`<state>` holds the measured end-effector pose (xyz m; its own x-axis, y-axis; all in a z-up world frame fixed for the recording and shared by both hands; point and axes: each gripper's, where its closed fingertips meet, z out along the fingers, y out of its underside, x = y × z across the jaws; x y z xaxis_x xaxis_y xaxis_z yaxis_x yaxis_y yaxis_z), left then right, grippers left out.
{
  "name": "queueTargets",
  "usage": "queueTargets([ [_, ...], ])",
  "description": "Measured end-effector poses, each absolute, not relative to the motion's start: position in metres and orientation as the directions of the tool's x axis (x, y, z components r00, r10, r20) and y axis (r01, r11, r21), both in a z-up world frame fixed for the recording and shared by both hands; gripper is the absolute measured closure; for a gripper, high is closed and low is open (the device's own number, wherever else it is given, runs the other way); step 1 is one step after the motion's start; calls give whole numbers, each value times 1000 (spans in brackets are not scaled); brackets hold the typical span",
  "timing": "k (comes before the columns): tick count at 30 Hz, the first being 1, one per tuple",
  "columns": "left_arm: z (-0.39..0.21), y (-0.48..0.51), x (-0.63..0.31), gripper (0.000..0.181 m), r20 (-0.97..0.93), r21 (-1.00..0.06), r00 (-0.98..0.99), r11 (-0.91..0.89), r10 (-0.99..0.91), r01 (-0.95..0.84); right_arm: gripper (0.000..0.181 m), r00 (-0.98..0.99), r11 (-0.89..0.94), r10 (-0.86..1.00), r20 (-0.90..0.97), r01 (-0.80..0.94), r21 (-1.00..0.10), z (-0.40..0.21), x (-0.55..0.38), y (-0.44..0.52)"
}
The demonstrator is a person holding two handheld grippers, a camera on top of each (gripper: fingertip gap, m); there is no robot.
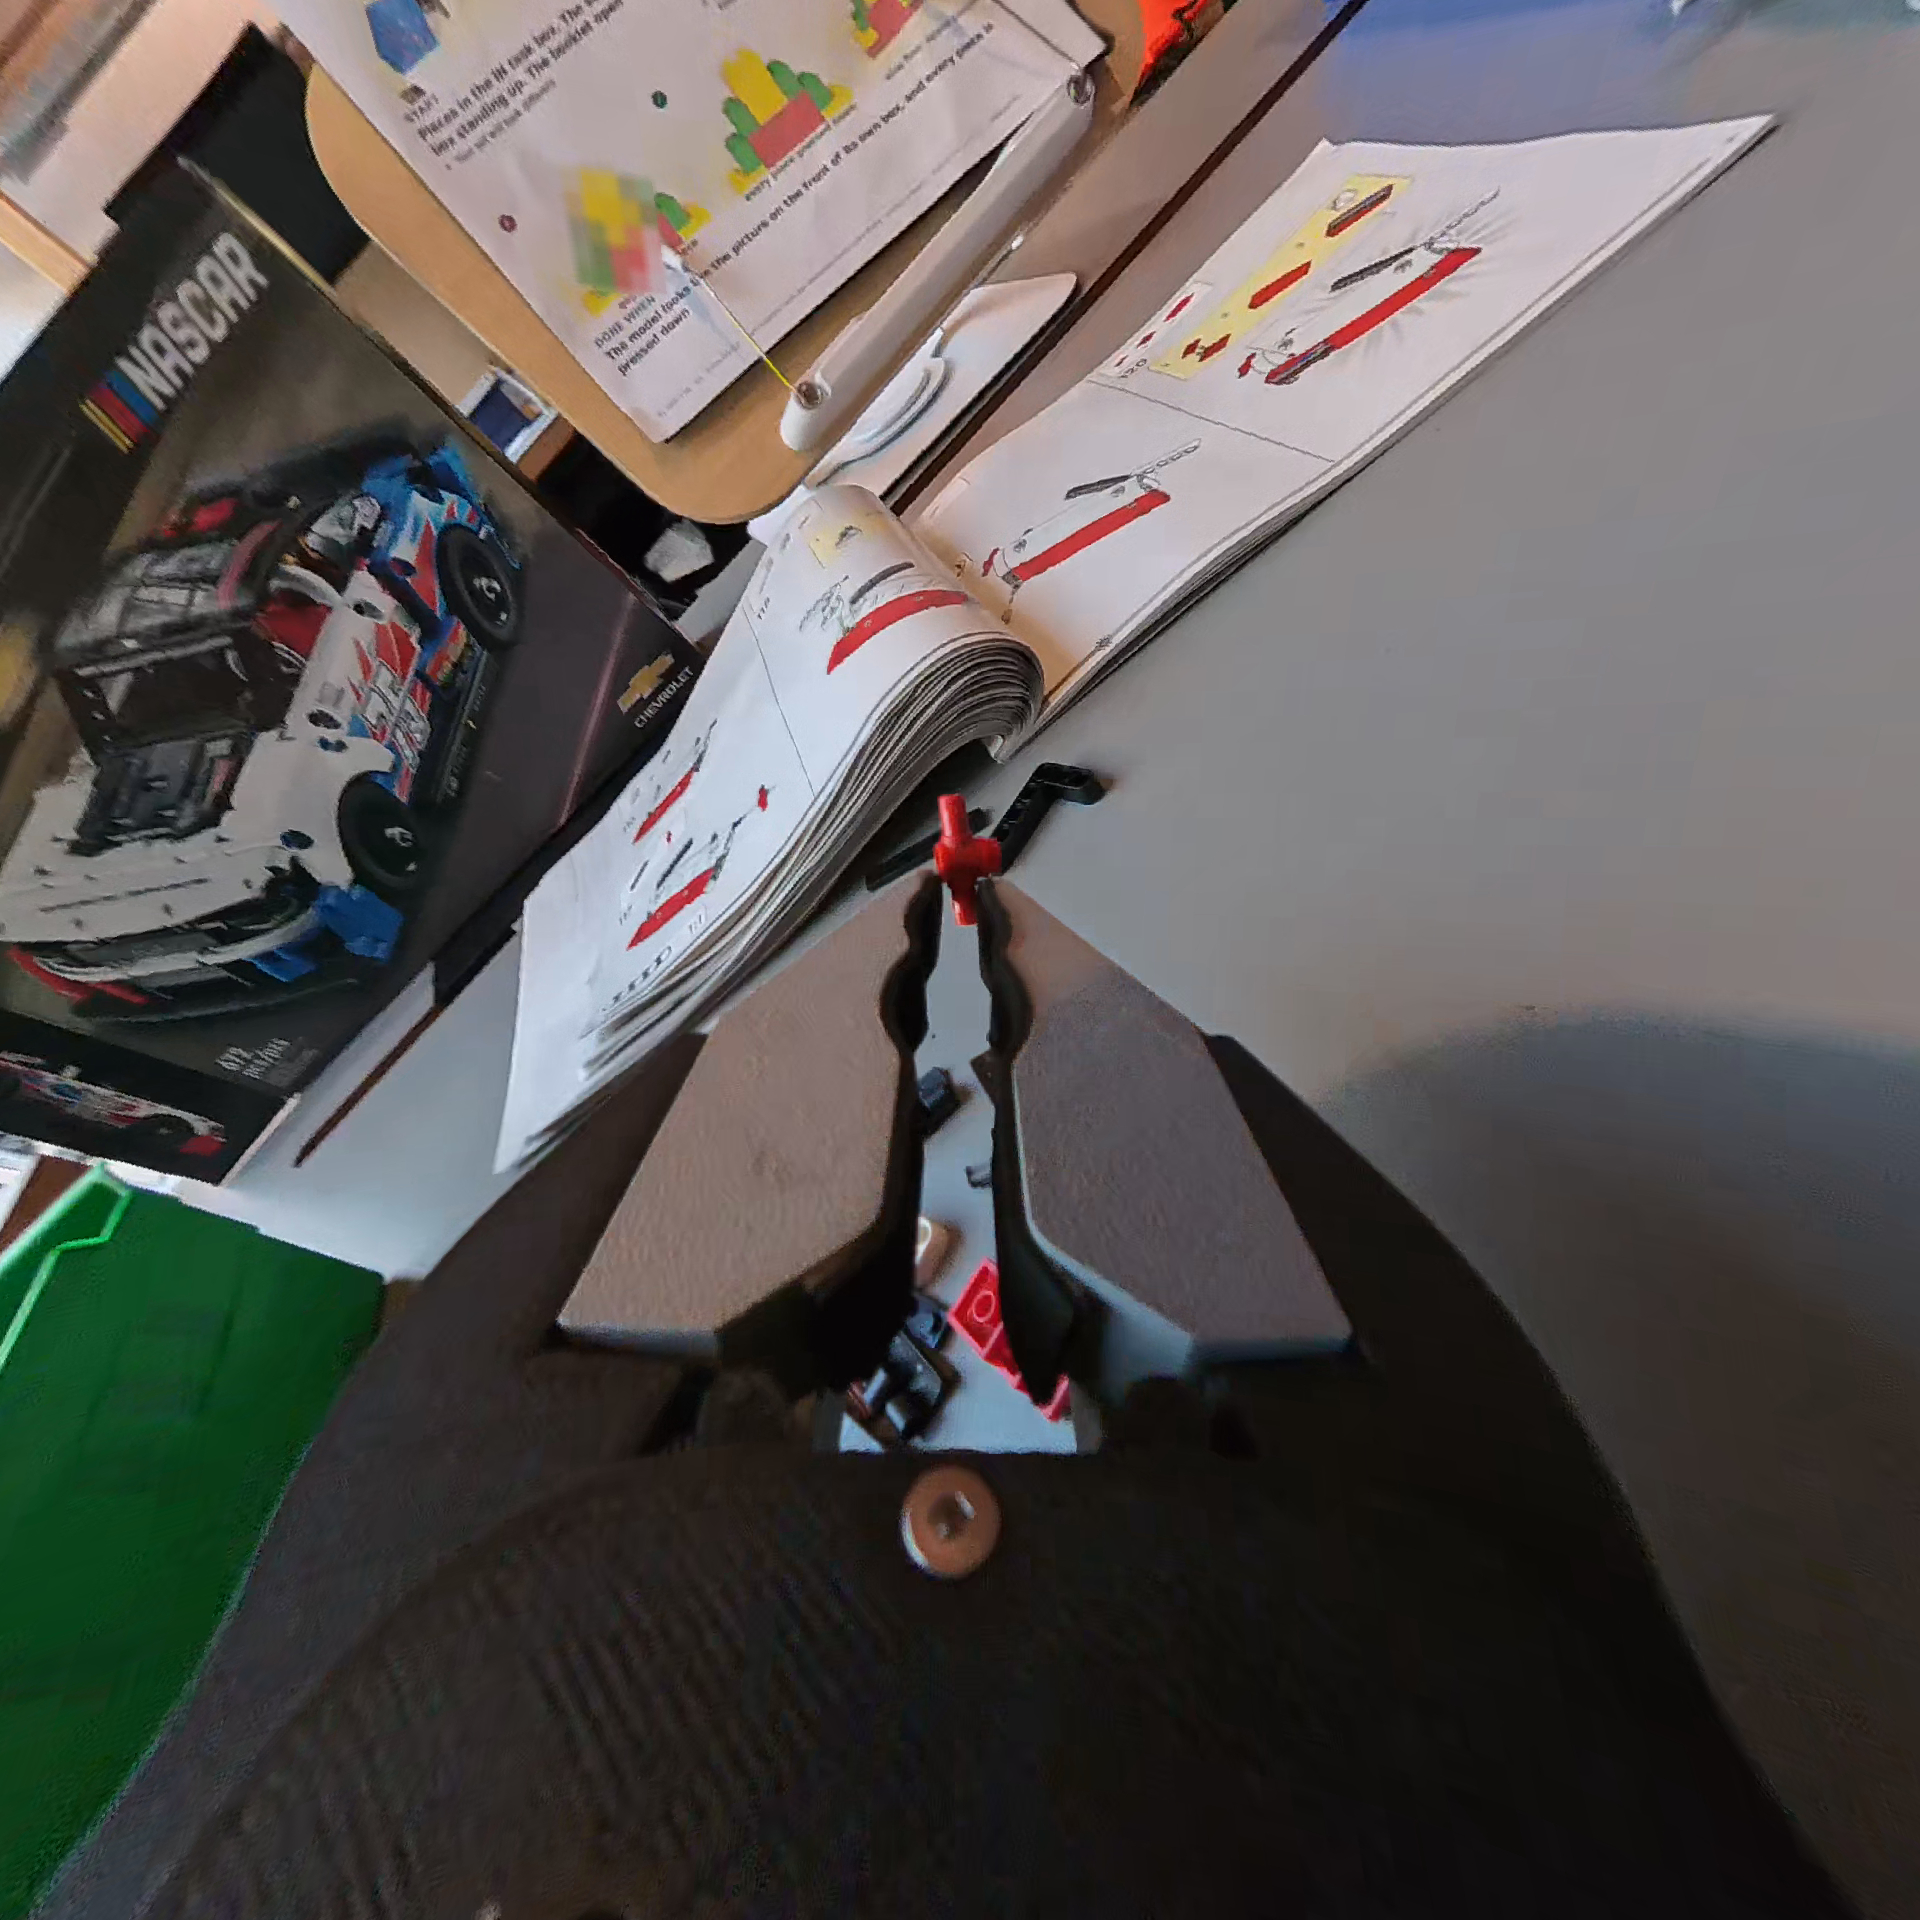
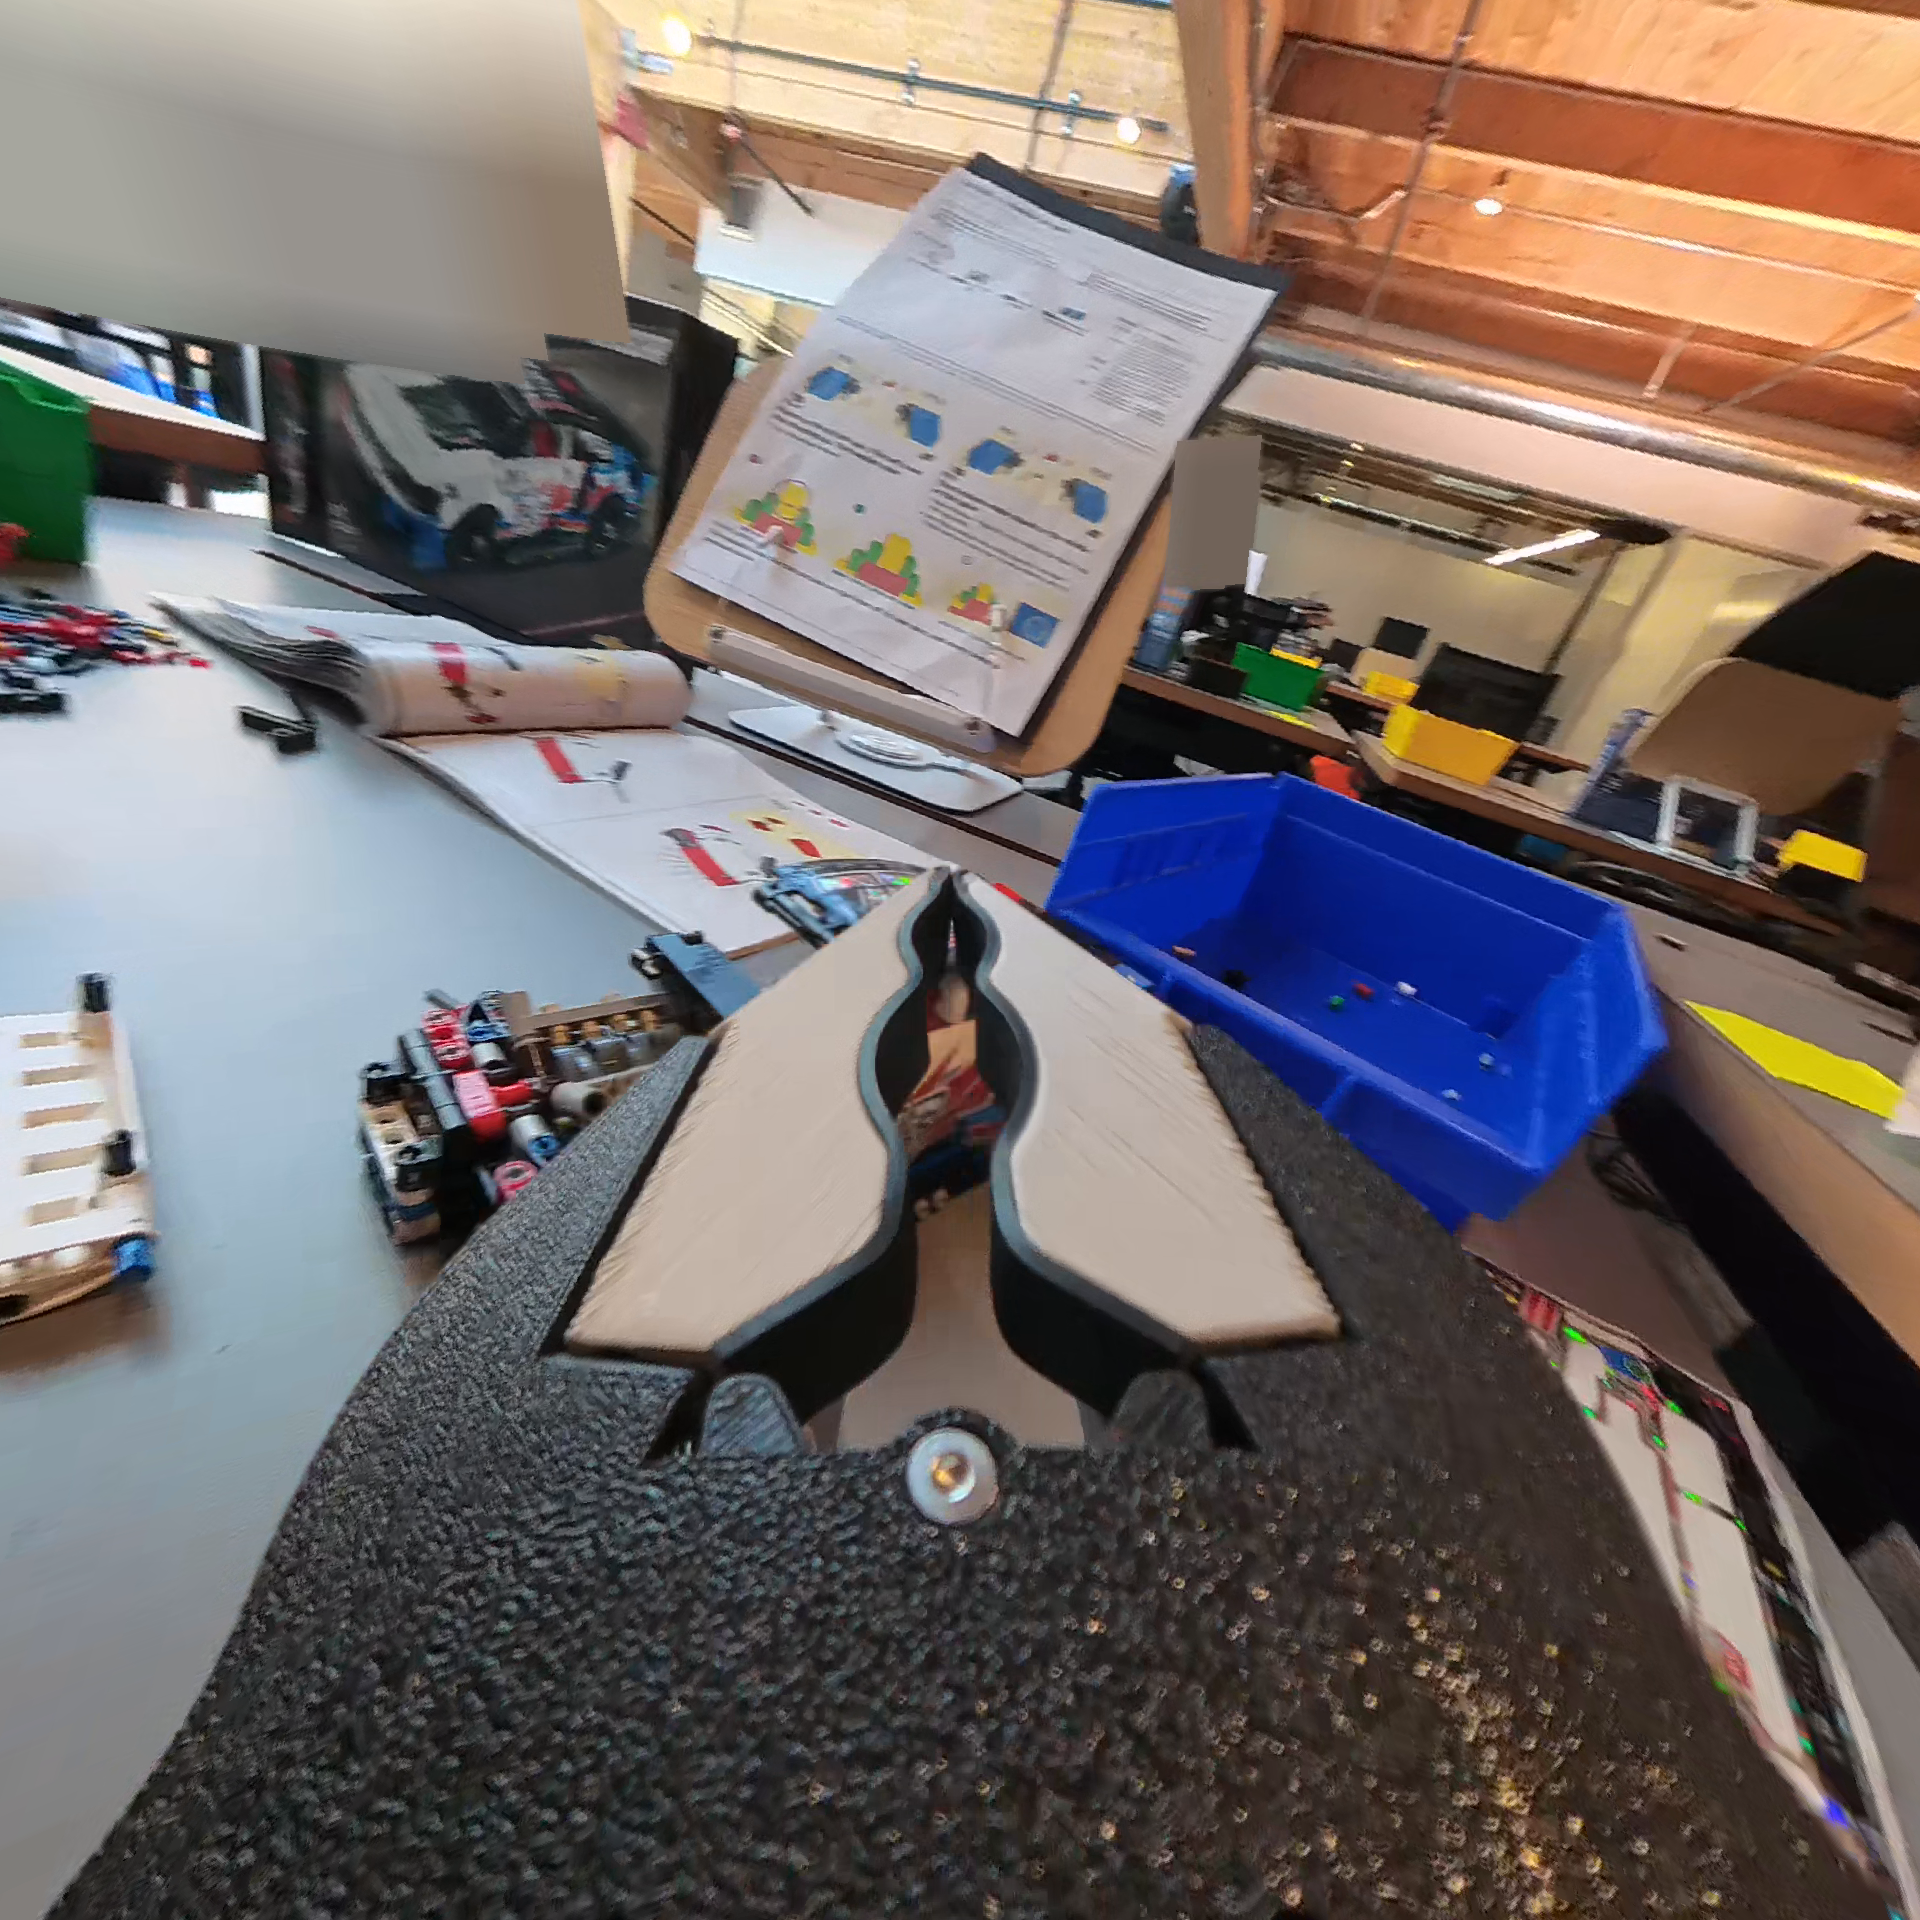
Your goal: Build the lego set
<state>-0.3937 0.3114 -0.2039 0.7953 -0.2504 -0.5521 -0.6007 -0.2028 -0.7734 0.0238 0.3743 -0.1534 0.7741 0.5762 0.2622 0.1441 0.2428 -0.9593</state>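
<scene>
My left gripper is shut on a small red connector piece and holds it above the grey table, just in front of the open instruction booklet. A black angled beam lies on the table beyond the tips. My right gripper is shut with nothing visible between its tips, and hovers above the partly built car chassis. The booklet lies behind it. Small loose pieces show below the left gripper.
The set's box stands at the left, with a green bin near it. A blue bin sits right of the right gripper. A sheet on a wooden stand is behind the booklet. A white panel part and loose pieces lie left. The tips of one gripper are about 45 cm away from the tips of the other.
</scene>
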Motion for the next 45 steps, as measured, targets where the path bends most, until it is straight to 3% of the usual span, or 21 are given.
queueTargets([
  [6,-198,305,-405,178,-386,-874,886,-204,-256,-440,181,831,205,468,300,228,-952,-160,32,392],
  [13,-194,305,-409,178,-365,-887,900,-206,-238,-414,181,827,173,429,364,320,-931,-170,27,401],
  [24,-195,307,-405,178,-285,-911,925,-228,-252,-343,181,835,190,427,347,293,-937,-166,30,399],
  [29,-176,303,-398,178,102,-972,931,-233,-352,19,181,828,192,430,359,304,-933,-167,28,398],
  [32,-152,299,-398,178,446,-894,772,-260,-452,364,181,826,195,427,367,312,-930,-167,28,398],
  [34,-148,299,-404,178,573,-818,672,-291,-468,496,181,826,197,425,369,313,-929,-167,28,398],
  [42,-137,293,-409,179,723,-663,451,-343,-523,666,181,819,207,431,378,318,-925,-167,26,396],
  [45,-144,297,-412,178,669,-735,572,-309,-474,604,181,819,214,430,379,316,-925,-166,25,396],
])
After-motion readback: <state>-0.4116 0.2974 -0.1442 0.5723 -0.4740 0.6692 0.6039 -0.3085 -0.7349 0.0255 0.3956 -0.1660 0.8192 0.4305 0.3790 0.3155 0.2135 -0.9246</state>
